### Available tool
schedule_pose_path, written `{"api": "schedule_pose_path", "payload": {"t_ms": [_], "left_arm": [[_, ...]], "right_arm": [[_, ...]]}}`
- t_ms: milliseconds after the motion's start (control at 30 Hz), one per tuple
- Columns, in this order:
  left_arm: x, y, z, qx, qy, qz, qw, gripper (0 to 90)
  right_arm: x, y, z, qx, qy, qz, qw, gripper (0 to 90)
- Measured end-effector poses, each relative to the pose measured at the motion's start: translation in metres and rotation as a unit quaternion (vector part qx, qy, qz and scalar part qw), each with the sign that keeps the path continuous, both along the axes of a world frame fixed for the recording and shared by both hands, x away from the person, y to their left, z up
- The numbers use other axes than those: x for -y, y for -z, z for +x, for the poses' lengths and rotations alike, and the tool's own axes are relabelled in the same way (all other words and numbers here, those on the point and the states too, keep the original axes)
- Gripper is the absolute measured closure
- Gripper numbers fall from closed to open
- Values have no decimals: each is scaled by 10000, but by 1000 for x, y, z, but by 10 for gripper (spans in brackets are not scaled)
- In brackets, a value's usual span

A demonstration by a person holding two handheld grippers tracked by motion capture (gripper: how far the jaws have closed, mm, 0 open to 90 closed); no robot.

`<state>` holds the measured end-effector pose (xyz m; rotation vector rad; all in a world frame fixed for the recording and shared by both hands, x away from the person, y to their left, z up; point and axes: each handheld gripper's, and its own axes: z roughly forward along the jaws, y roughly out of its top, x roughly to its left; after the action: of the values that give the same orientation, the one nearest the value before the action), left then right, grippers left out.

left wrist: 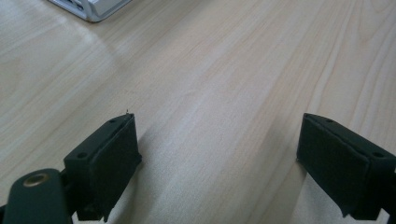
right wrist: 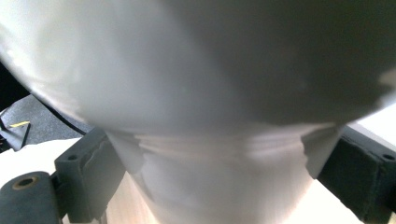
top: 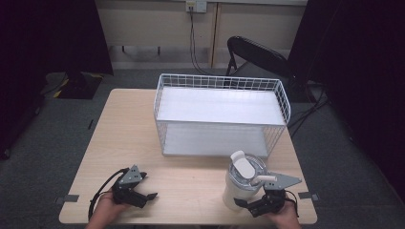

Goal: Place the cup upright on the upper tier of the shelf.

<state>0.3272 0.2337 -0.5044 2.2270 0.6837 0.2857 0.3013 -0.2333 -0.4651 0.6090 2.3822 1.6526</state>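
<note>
Between the right hand-held gripper (right wrist: 219,163) jaws: white tumbler (top: 243,181), pinched low, upright on desk (top: 191,183). Left hand-held gripper (left wrist: 219,158) spread, well apart from it.

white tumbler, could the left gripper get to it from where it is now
Probably yes: the left gripper is open over bare table, with nothing between it and the white tumbler, though the right gripper already clamps its base.

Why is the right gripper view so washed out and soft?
In the right gripper view the white tumbler sits too close, blurred, shaded at upper right; the left gripper view shows the table sharp with mild glare; the high view is evenly lit, dim at the edges.
</note>
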Motion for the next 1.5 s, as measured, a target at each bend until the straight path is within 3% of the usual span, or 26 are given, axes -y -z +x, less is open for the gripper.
{"api": "schedule_pose_path", "payload": {"t_ms": [700, 867, 1000, 1300, 1500], "left_arm": [[0, 0, 0, 2, -1, 1, 10000, 122], [0, 0, 0, 0, 1, 1, 10000, 122], [0, 0, 0, 2, -2, 1, 10000, 122], [0, 0, 0, 0, -1, 1, 10000, 122], [0, 0, 0, 1, -3, 0, 10000, 122]], "right_arm": [[-4, -4, -1, 107, 39, 61, 9999, 83], [-5, -2, -1, 105, 66, 159, 9998, 83], [-4, 0, -4, 232, 156, 247, 9993, 92], [-7, -5, -7, 384, 60, 58, 9992, 103], [-11, -11, -11, 437, -56, 79, 9990, 104]]}}
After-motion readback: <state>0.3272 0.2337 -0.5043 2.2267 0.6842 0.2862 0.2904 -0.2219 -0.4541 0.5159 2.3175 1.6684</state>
